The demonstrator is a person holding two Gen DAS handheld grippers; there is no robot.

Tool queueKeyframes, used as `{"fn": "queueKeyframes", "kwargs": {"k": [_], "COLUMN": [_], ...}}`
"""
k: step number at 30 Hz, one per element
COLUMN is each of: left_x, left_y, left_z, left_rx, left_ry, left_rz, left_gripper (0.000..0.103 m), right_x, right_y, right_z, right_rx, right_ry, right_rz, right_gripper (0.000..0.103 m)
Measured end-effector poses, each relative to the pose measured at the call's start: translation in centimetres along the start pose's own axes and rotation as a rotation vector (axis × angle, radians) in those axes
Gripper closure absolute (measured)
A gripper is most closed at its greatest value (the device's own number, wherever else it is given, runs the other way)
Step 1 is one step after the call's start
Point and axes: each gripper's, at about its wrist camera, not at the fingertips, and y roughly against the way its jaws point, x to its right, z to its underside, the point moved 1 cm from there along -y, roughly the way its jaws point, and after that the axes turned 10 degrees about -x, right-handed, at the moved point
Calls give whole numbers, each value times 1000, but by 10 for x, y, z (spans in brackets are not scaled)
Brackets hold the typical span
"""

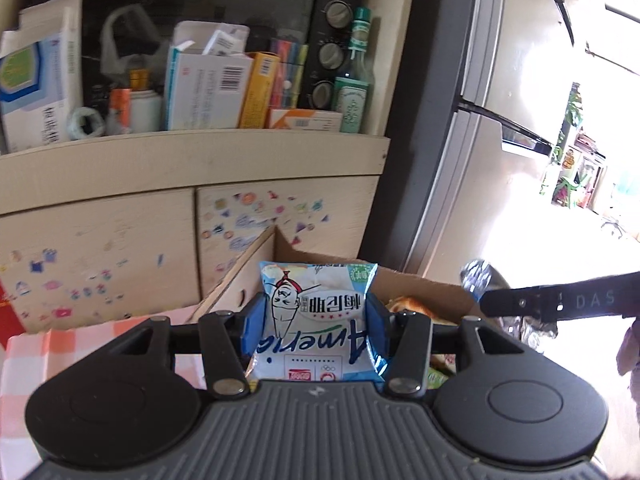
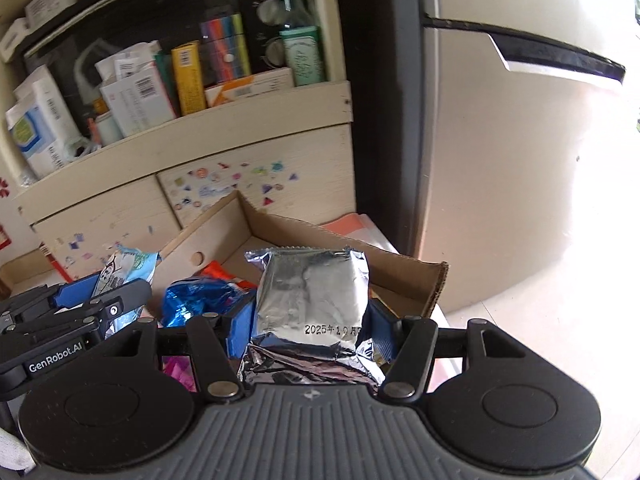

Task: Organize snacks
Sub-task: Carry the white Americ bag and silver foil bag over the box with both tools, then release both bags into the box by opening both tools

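My left gripper (image 1: 314, 322) is shut on a light blue snack packet (image 1: 316, 312) with a cartoon figure, held upside down above the cardboard box (image 1: 420, 284). My right gripper (image 2: 310, 330) is shut on a silver foil snack packet (image 2: 312, 300) with a printed date, also above the cardboard box (image 2: 400, 272). In the right wrist view the left gripper (image 2: 92, 300) shows at the left with its blue packet (image 2: 128, 268). The right gripper's arm and foil packet (image 1: 476, 280) reach in at the right of the left wrist view.
Inside the box lie a shiny blue wrapper (image 2: 200, 300) and an orange packet (image 2: 220, 272). Behind stands a cream cabinet (image 1: 192, 160) with stickers; its shelf is packed with boxes and a green bottle (image 1: 356, 80). A refrigerator (image 2: 500, 140) rises at the right. A checked cloth (image 1: 60, 352) covers the table.
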Motion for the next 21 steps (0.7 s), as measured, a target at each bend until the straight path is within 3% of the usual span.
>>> {"fn": "queueKeyframes", "kwargs": {"k": [9,10,12,14,16,21], "left_x": [13,14,14,11,8,5], "left_y": [-38,-42,-43,-40,-35,-20], "left_z": [-23,-24,-24,-24,-26,-31], "left_rx": [-8,-15,-13,8,13,19], "left_ry": [-30,-34,-41,-19,-10,-20], "left_rz": [41,37,27,22,48,28], "left_gripper": [52,49,25,14,14,10], "right_x": [2,2,0,-3,-4,-7], "right_y": [-9,-8,-7,-8,-8,-5], "right_z": [-5,-5,-5,-4,-4,-3], "right_rx": [-13,-14,-15,-19,-23,-17], "right_ry": [-21,-23,-12,2,7,21], "right_rz": [13,6,-1,7,2,-18], "right_gripper": [38,38,35,29,29,24]}}
